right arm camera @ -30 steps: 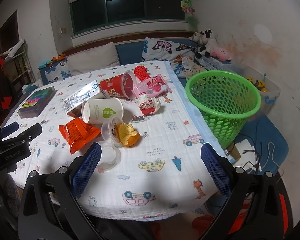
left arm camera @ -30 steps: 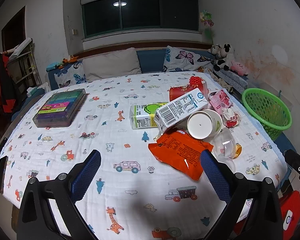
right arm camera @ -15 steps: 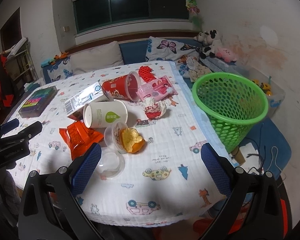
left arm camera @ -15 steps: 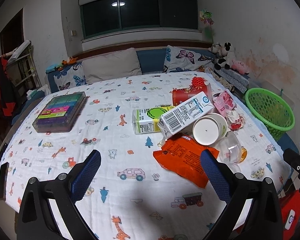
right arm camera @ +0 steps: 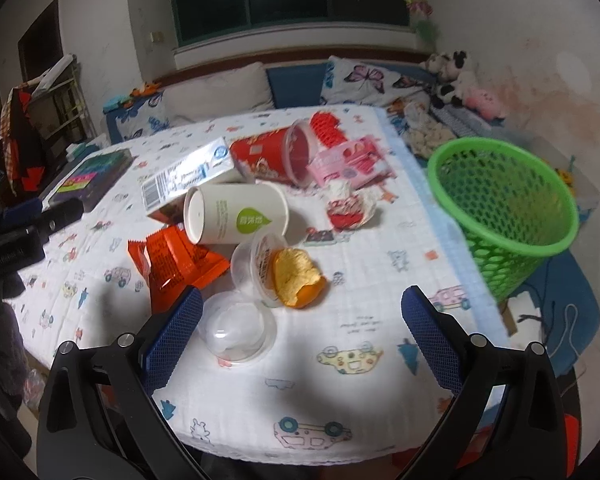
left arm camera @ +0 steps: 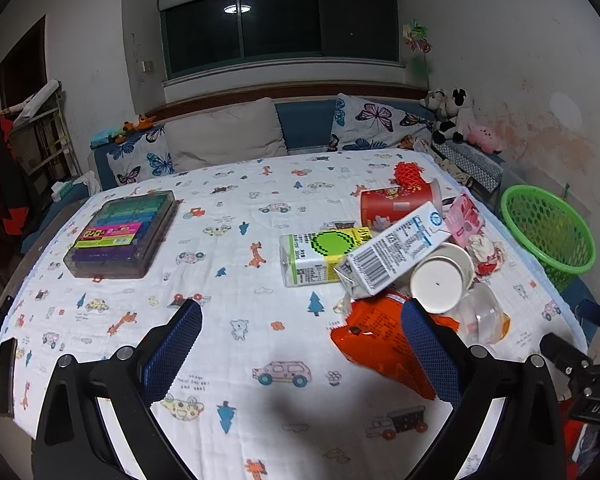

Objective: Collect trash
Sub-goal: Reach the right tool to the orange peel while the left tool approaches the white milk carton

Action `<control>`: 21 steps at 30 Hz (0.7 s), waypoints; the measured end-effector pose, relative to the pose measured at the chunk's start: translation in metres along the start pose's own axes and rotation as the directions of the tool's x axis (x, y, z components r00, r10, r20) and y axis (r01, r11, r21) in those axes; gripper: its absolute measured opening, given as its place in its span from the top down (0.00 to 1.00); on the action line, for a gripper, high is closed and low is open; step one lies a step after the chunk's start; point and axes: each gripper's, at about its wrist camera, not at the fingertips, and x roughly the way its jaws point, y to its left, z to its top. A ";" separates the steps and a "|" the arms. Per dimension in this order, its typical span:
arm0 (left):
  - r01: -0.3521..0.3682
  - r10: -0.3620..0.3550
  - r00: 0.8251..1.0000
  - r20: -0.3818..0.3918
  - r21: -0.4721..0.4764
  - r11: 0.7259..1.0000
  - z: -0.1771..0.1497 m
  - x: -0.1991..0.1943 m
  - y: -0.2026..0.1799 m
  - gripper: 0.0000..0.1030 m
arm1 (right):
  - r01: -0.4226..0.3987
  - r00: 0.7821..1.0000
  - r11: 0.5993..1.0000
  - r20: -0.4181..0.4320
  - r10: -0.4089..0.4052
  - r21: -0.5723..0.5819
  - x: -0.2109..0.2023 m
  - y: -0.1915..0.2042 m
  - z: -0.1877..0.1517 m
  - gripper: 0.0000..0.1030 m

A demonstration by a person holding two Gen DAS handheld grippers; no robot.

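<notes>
Over the last second I have brought my right tool [right arm camera: 302, 330] lower and nearer the pile, so the clear lid [right arm camera: 238, 330] and the plastic cup [right arm camera: 260, 270] with its orange peel [right arm camera: 298, 280] now sit just ahead of my spread jaws; my left tool [left arm camera: 300, 342] has pulled back a little, jaws also spread and holding nothing. I judge collecting has not begun: all the trash still lies on the bed [right arm camera: 380, 320], and the green basket [right arm camera: 504, 216] stands off its right edge. The pile is mixed stuff. The paper cup [right arm camera: 236, 218] lies on its side, a light, rigid cylinder that may roll. The milk carton [left arm camera: 396, 252] leans on a green juice box [left arm camera: 320, 254], both stiff card with flat faces. The orange wrapper [left arm camera: 380, 344] is glossy crinkled foil, thin and flat against the soft quilted cloth. Behind are a red tub [right arm camera: 276, 158], a pink pack [right arm camera: 350, 166] and a crumpled wrapper [right arm camera: 350, 206].
</notes>
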 end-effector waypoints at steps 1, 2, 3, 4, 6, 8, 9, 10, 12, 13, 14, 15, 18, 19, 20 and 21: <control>0.002 -0.002 1.000 -0.001 0.002 1.000 0.001 0.002 0.001 0.07 | -0.008 1.000 1.000 -0.008 0.008 -0.001 0.004 0.000 0.000 0.06; 0.003 -0.003 1.000 -0.002 0.004 1.000 0.002 0.003 0.001 0.07 | -0.017 1.000 1.000 -0.014 0.017 -0.001 0.006 0.000 -0.001 0.07; 0.003 -0.003 1.000 -0.005 0.007 1.000 0.002 0.006 0.002 0.07 | -0.024 0.999 1.000 -0.021 0.024 0.000 0.009 0.000 -0.001 0.08; 0.004 -0.004 1.000 -0.008 0.009 1.000 0.002 0.007 0.002 0.07 | -0.029 0.999 1.000 -0.027 0.029 -0.001 0.011 0.000 -0.001 0.08; 0.009 -0.009 1.000 -0.017 0.009 1.000 0.003 0.012 0.002 0.07 | -0.031 0.999 0.999 -0.035 0.031 -0.007 0.015 0.000 -0.003 0.09; 0.008 -0.008 1.000 -0.022 0.013 1.000 0.004 0.015 0.002 0.07 | -0.039 0.998 0.999 -0.045 0.038 -0.001 0.018 -0.004 -0.003 0.10; 0.009 -0.009 1.000 -0.024 0.016 1.000 0.005 0.017 0.001 0.07 | -0.044 0.998 0.999 -0.051 0.044 0.002 0.019 -0.005 -0.002 0.12; 0.012 -0.012 1.000 -0.025 0.019 1.000 0.005 0.019 0.000 0.07 | -0.048 0.997 0.999 -0.055 0.048 0.004 0.021 -0.006 -0.002 0.13; 0.018 -0.018 1.000 -0.024 0.028 0.999 0.007 0.021 -0.003 0.07 | -0.065 0.996 0.998 -0.062 0.065 0.007 0.022 -0.007 -0.002 0.13; 0.021 -0.020 0.999 -0.025 0.032 0.999 0.008 0.023 -0.003 0.07 | -0.076 0.995 0.997 -0.067 0.076 0.008 0.023 -0.007 -0.002 0.13; 0.026 -0.025 0.999 -0.026 0.035 0.999 0.009 0.025 -0.004 0.07 | -0.084 0.994 0.996 -0.068 0.085 0.008 0.025 -0.007 -0.001 0.13; 0.034 -0.033 0.999 -0.028 0.039 0.999 0.010 0.027 -0.006 0.07 | -0.094 0.993 0.996 -0.068 0.094 0.006 0.026 -0.008 -0.001 0.14; 0.042 -0.040 0.999 -0.036 0.049 0.998 0.012 0.032 -0.008 0.07 | -0.106 0.991 0.994 -0.079 0.106 0.001 0.034 -0.009 0.001 0.20; 0.044 -0.042 0.998 -0.037 0.052 0.998 0.013 0.033 -0.008 0.07 | -0.111 0.990 0.994 -0.090 0.110 -0.007 0.037 -0.010 0.001 0.21; 0.051 -0.049 0.998 -0.036 0.057 0.997 0.013 0.034 -0.009 0.07 | -0.109 0.990 0.994 -0.095 0.107 -0.012 0.038 -0.011 0.000 0.22; 0.054 -0.052 0.998 -0.034 0.062 0.997 0.013 0.034 -0.010 0.07 | -0.108 0.989 0.994 -0.100 0.106 -0.019 0.039 -0.013 0.000 0.25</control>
